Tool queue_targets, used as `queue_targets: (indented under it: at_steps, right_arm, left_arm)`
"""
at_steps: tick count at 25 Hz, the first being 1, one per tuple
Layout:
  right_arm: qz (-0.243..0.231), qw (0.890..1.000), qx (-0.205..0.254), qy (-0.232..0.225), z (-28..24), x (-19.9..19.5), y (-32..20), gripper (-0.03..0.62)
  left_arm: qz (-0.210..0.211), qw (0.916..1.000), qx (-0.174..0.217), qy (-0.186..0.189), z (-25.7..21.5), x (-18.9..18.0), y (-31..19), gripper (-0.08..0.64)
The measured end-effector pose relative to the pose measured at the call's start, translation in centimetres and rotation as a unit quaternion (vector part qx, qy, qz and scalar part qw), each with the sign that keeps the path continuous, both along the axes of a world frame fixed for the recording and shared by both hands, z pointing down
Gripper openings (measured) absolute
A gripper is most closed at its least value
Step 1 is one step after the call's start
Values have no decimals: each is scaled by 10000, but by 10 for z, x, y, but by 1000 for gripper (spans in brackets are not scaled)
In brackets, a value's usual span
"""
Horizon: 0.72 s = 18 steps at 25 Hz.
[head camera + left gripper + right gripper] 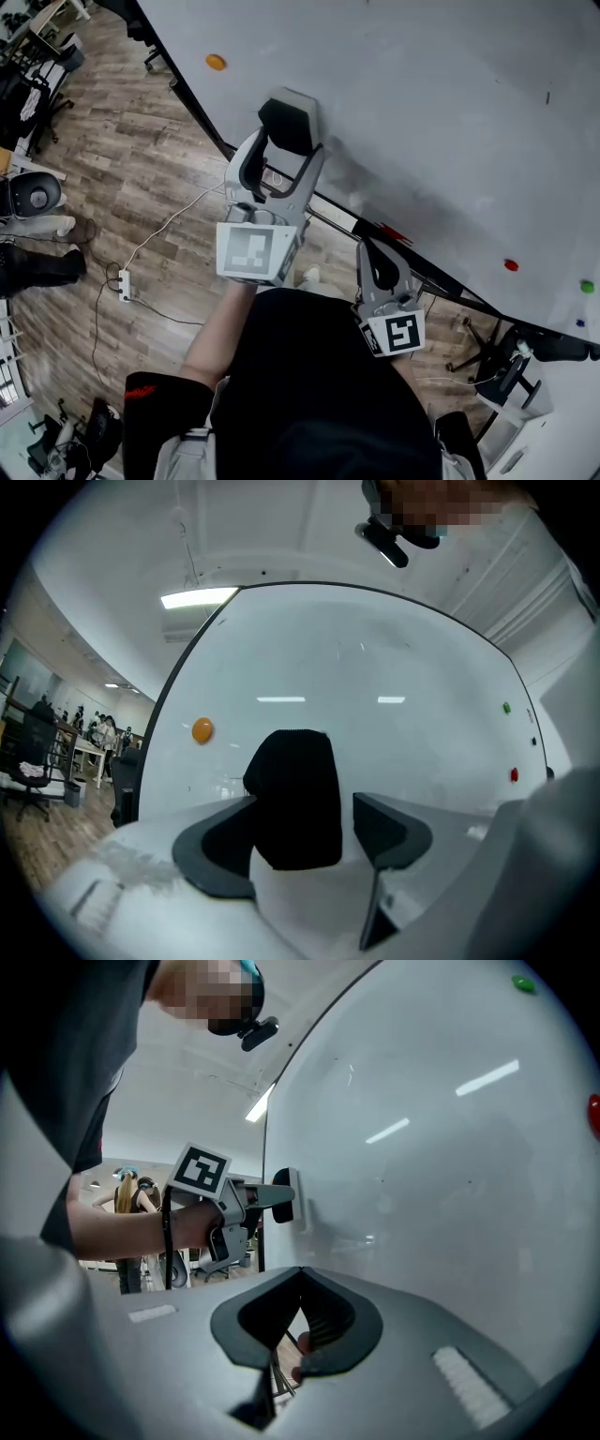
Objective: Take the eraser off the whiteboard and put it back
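Observation:
The black eraser (286,117) sits flat against the whiteboard (422,94), and my left gripper (289,142) stands open around it. In the left gripper view the eraser (292,794) fills most of the space between the jaws; a strip of board shows between it and the right jaw, while its left side overlaps the left jaw's pad. From the right gripper view, the left gripper (277,1194) points level at the board with the eraser (284,1207) at its tips. My right gripper (371,246) hangs lower, close to the board's bottom edge, shut with nothing in it (300,1277).
An orange magnet (216,62) is on the board left of the eraser; a red magnet (511,265) and a green one (587,286) are at the lower right. Below are the wooden floor with a power strip (124,284), office chairs (33,197) and the board's stand (487,347).

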State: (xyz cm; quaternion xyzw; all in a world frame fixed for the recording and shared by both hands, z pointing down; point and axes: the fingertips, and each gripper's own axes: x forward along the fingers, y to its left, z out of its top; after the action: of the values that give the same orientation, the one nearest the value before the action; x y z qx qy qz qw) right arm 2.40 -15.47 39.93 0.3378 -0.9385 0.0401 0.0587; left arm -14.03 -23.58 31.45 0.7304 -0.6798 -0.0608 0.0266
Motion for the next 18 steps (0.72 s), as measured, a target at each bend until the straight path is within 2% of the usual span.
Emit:
queue_targets:
  at_steps: [3,7,12,14,18]
  right_arm:
    - [96,10000,-11,-8,1,0,-1,3]
    - [181,9998,-35,-5,2,0,-1,3]
    - [289,9996,-4,21,2,5,-4,3]
    - [334,9994,13,30,2,7,-5,3]
    - [360,9993,50,38,1,7,-5,3]
  left_arm:
    - [34,9998,-183,-43,-8,-1,-6,321]
    - [67,9999,68,142,-3,-3,-9,319]
    - [72,9998,61,186,-1,-4,-14,317]
    - [73,9998,58,180,-1,-3,-15,285]
    - [89,9998,42,191,-1,-2,-16,267]
